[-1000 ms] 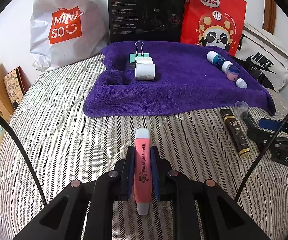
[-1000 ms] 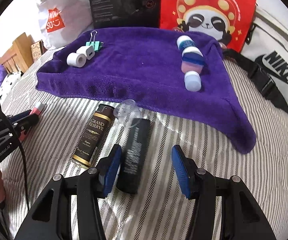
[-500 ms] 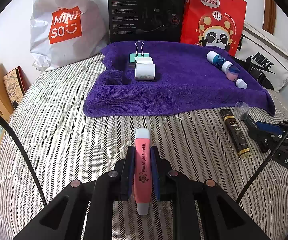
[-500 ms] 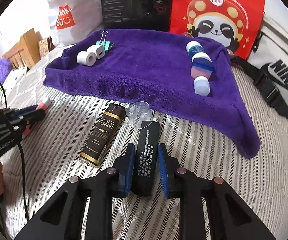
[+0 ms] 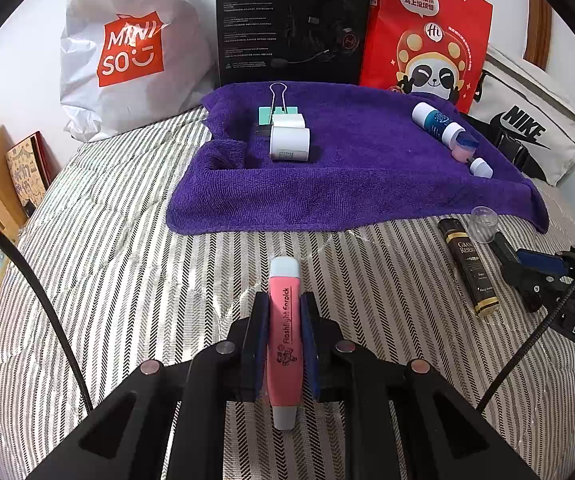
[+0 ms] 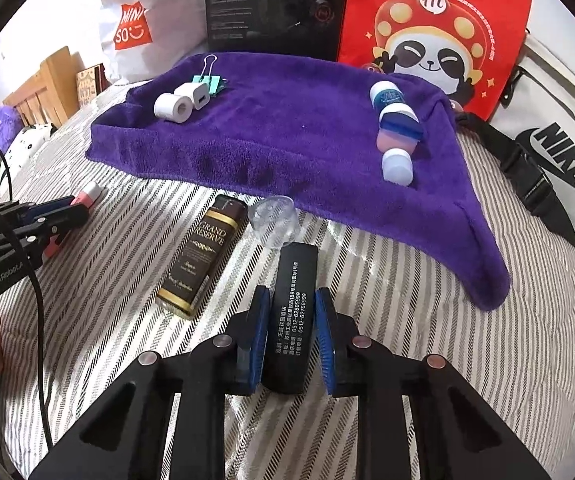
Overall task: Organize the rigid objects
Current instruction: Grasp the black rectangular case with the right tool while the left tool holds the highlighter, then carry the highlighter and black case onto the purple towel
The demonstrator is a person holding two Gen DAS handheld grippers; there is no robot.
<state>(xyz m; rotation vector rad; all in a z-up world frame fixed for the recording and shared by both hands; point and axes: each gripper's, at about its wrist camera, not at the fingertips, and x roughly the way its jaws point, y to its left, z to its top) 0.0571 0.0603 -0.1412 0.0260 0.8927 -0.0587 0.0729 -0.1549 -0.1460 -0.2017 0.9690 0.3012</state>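
Observation:
My left gripper (image 5: 283, 312) is shut on a pink flashlight (image 5: 284, 332) with pale blue ends, low over the striped bed. My right gripper (image 6: 292, 312) is shut on a black bar (image 6: 293, 312) with white print. It also shows at the right of the left wrist view (image 5: 543, 268). A purple towel (image 5: 359, 168) lies ahead. It carries a teal binder clip (image 5: 277, 110), a white charger (image 5: 287, 121) and a white roll (image 5: 289, 144) at its left, and a blue-white bottle (image 5: 433, 118), a pink jar (image 5: 463, 150) and a small white cap (image 5: 481, 168) at its right.
A dark Grand Reserve tube (image 6: 203, 254) and a clear plastic cup (image 6: 273, 222) lie on the bed before the towel. A Miniso bag (image 5: 127, 48), a black box (image 5: 291, 20), a red panda bag (image 5: 427, 36) and a Nike bag (image 5: 527, 128) stand behind.
My right gripper has closed from wide open onto the black bar and moved forward a little. My left gripper has stayed still, shut on the flashlight.

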